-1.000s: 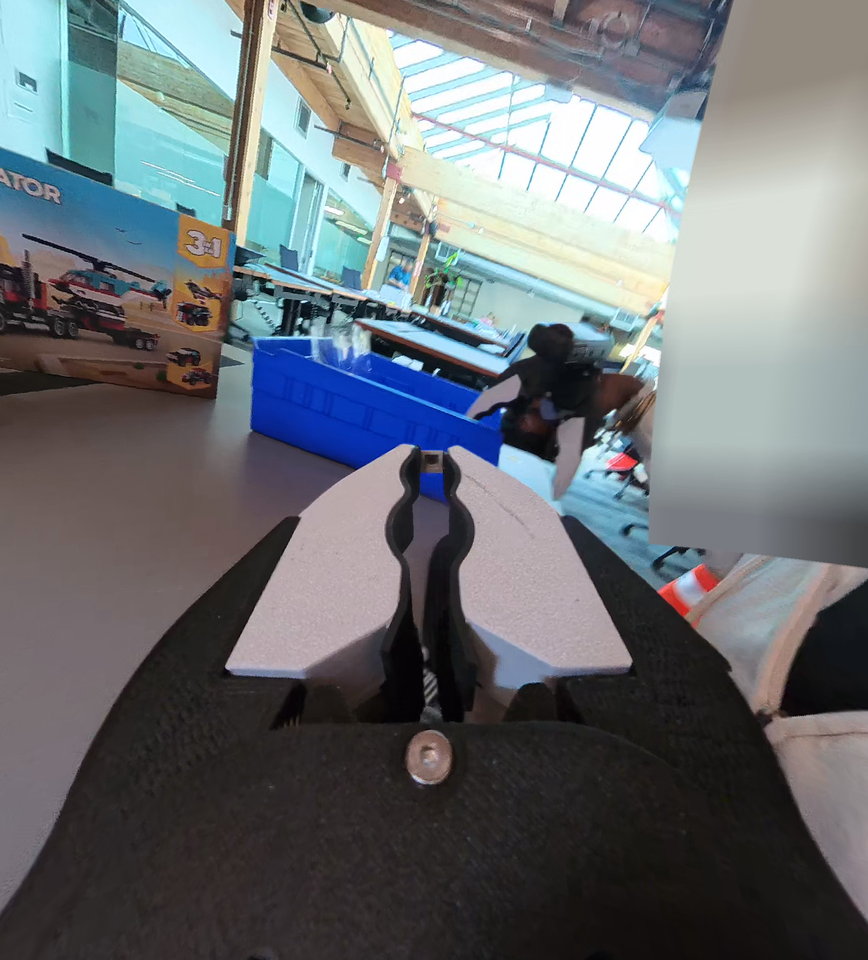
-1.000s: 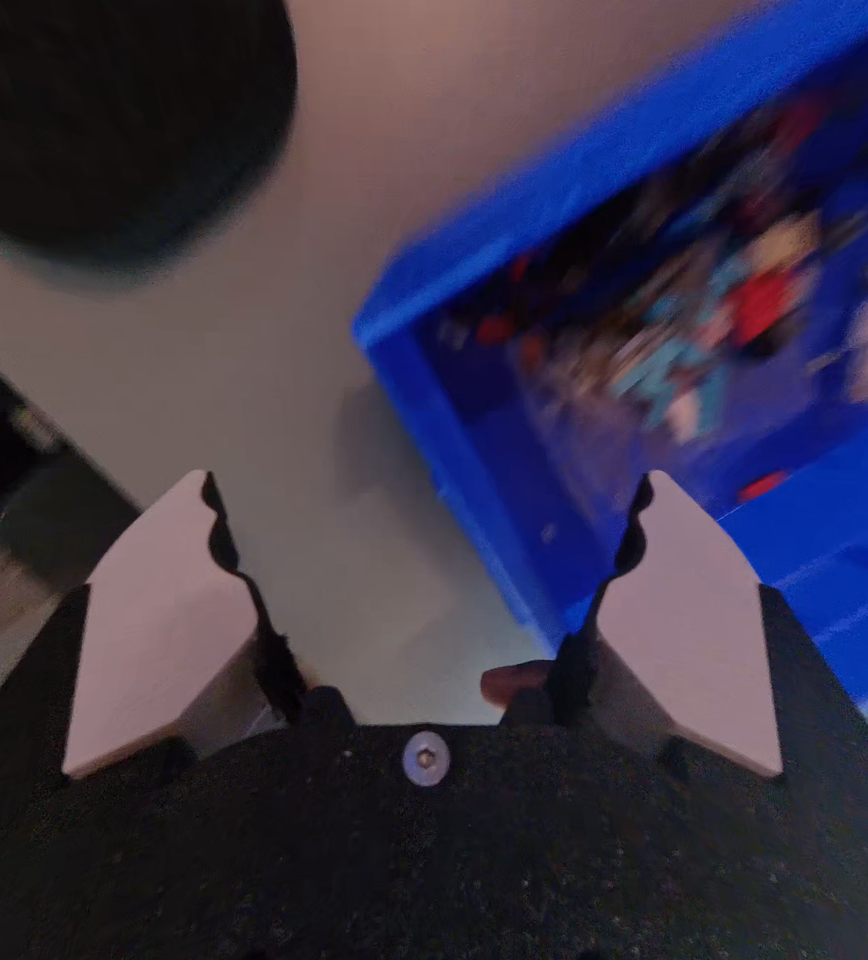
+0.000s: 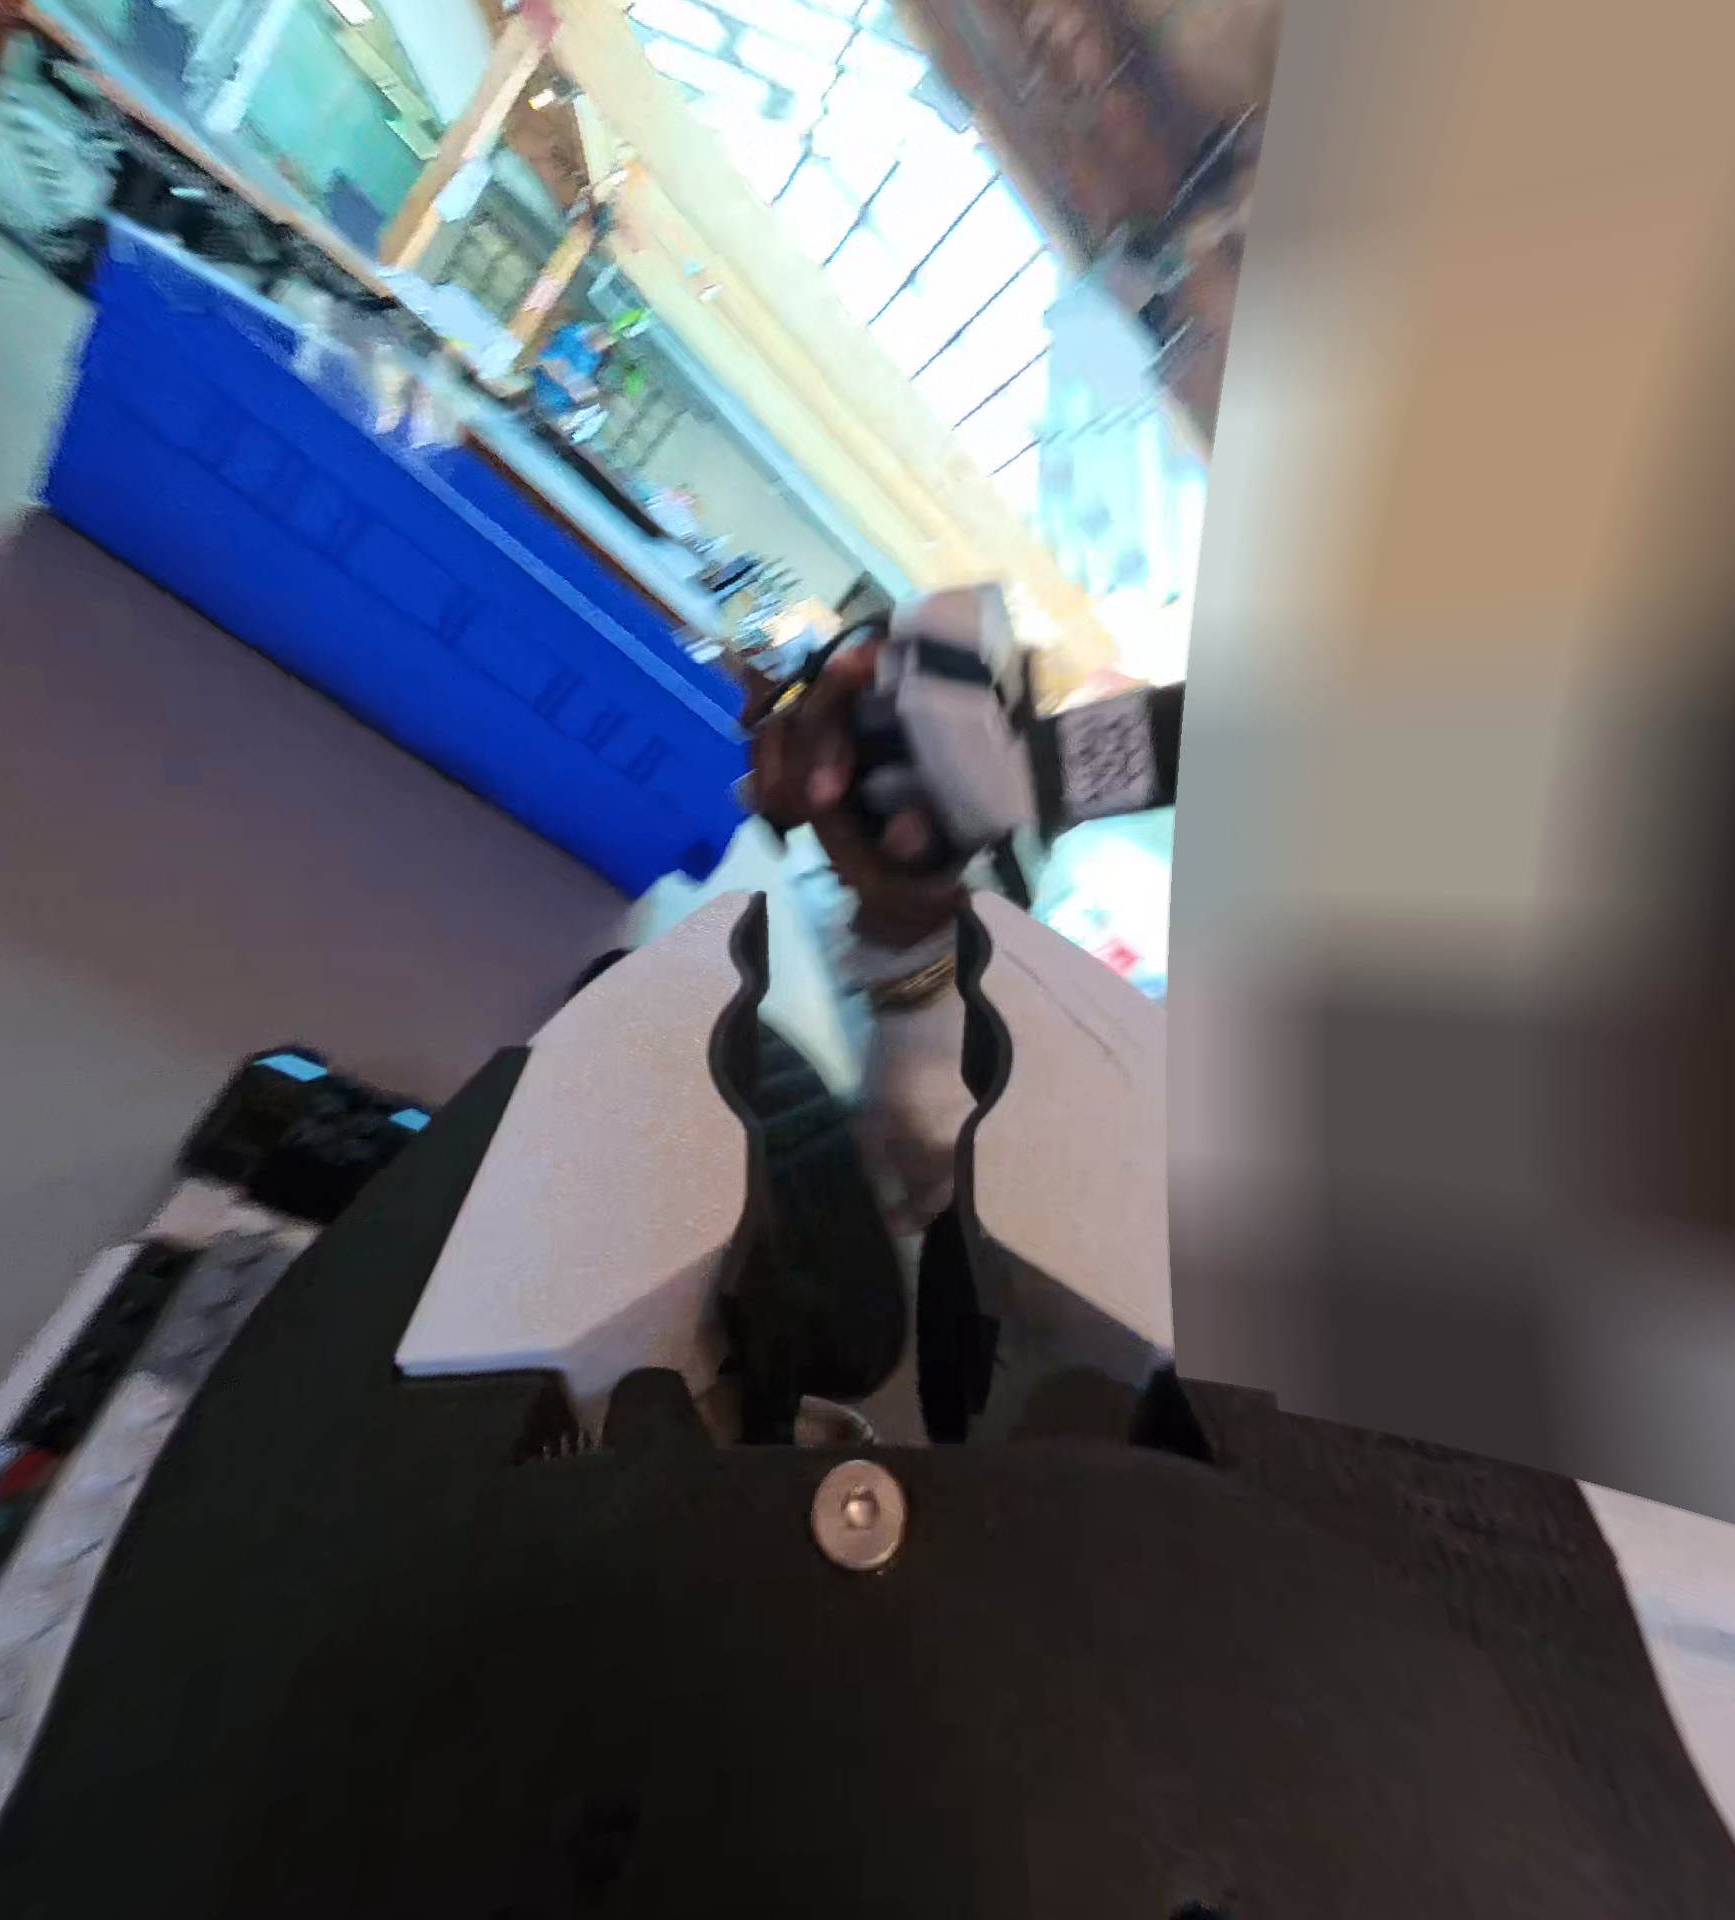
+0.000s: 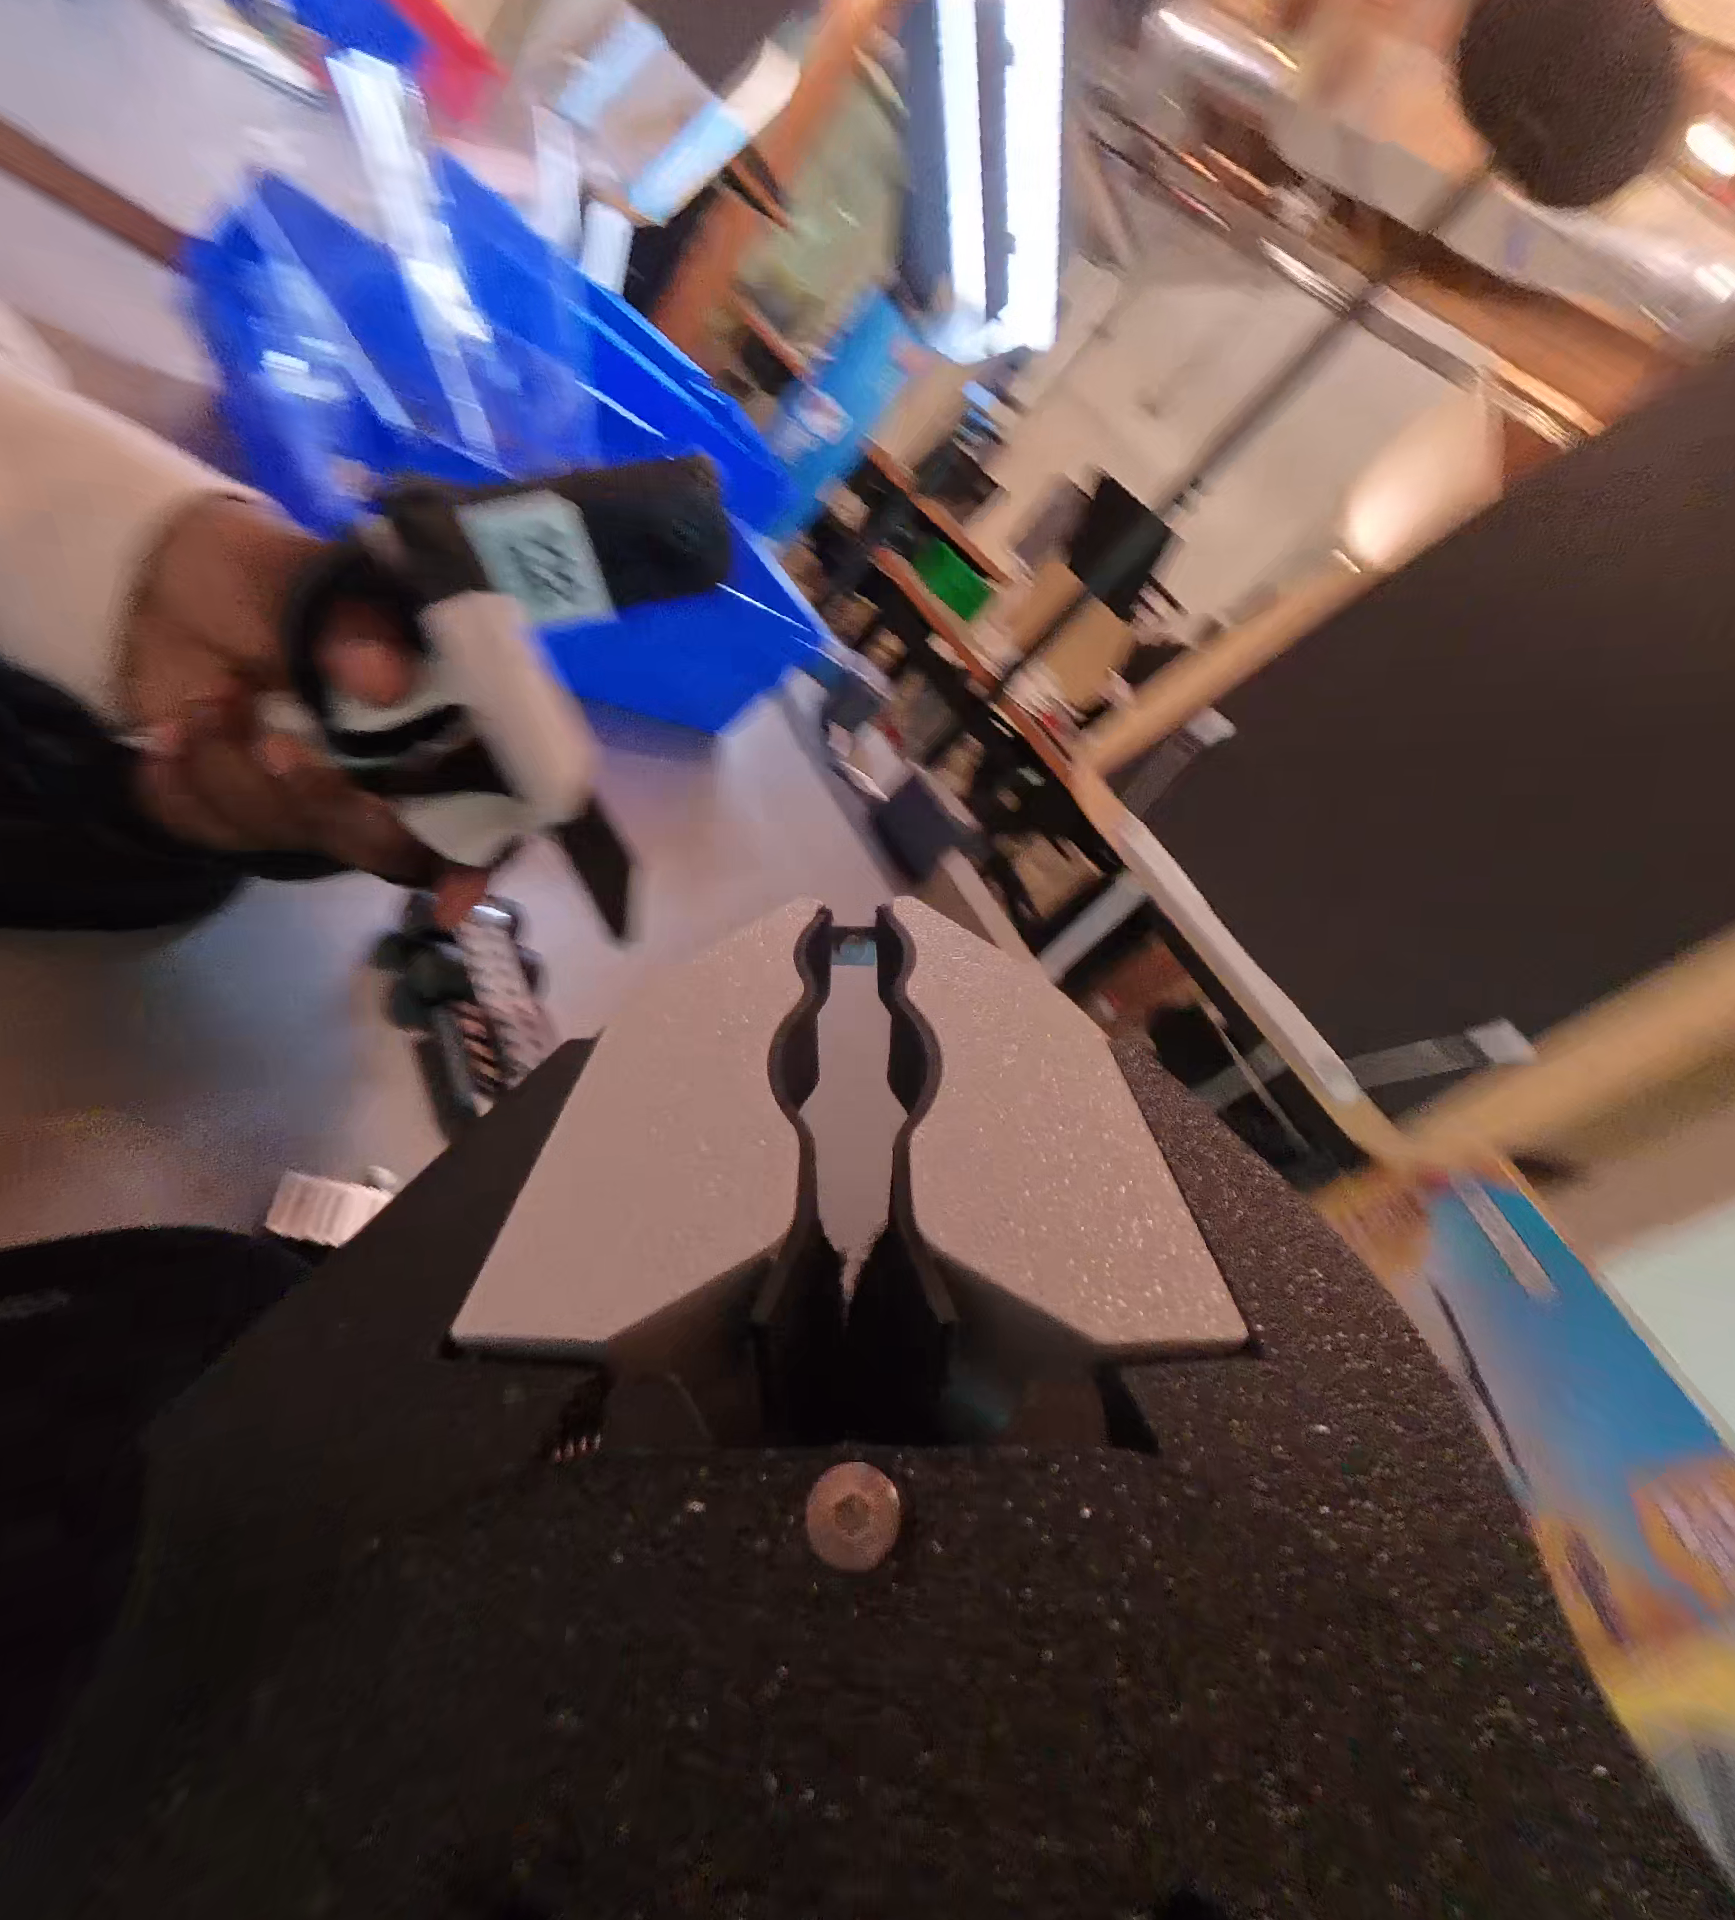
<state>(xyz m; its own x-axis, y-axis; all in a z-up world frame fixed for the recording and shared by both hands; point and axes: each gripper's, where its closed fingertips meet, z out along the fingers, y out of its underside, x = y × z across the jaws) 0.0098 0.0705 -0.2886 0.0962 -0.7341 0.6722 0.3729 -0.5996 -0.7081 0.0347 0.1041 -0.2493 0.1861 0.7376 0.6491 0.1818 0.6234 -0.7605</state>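
Note:
My left gripper (image 3: pixel 863 930) is open with nothing between its pads; it is lifted and tilted over the grey table (image 3: pixel 167 831). Behind its tips a hand (image 3: pixel 821 748) holds the other gripper. My right gripper (image 4: pixel 850 940) is shut on a small pale blue-grey piece (image 4: pixel 850 951), pinched at the very tips above the table. In the right wrist view the left gripper's dark finger (image 4: pixel 598 862) hangs just left of my tips, over a small black-and-white built model (image 4: pixel 473 1003). That model also shows in the left wrist view (image 3: pixel 302 1122), blurred.
A blue bin (image 3: pixel 375 540) stands on the table beyond both grippers; it also shows in the right wrist view (image 4: pixel 634 436). A colourful printed box (image 4: pixel 1621 1455) is at the right. A sleeve and arm (image 4: pixel 32 520) reach in from the left. Desks stand behind.
The left jaws, earlier shut on a tiny piece, have opened and swung up. The right jaws, earlier wide open over the blue bin, have come together on a small piece near the left gripper.

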